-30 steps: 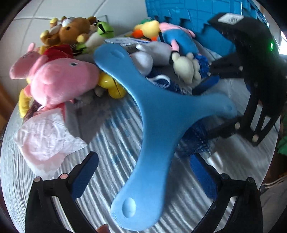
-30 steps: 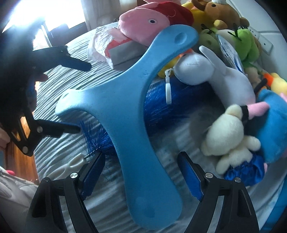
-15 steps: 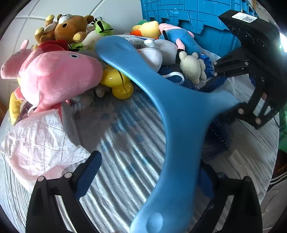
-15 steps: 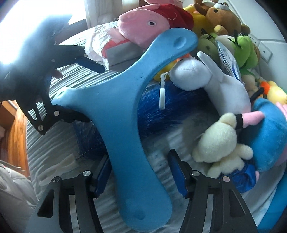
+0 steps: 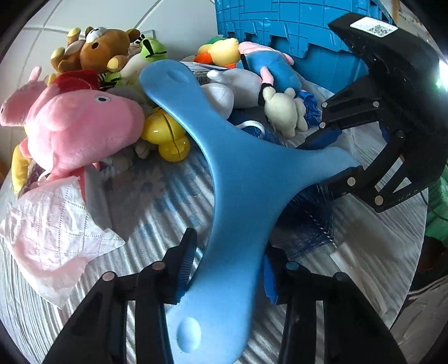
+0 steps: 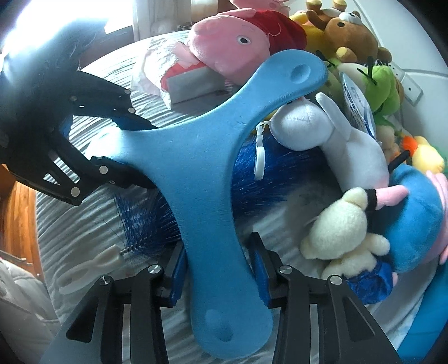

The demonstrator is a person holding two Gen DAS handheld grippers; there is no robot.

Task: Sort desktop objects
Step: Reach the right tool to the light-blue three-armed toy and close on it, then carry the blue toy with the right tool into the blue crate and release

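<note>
A: So, how far along?

B: Left gripper and right gripper each closed on a leg of the blue boomerang, mid-frame, held over the brush.

A: And further back?

B: Pink pig, bear, other toys heaped upper frame, bin behind. Plenty left to sort, I'd say.
</note>
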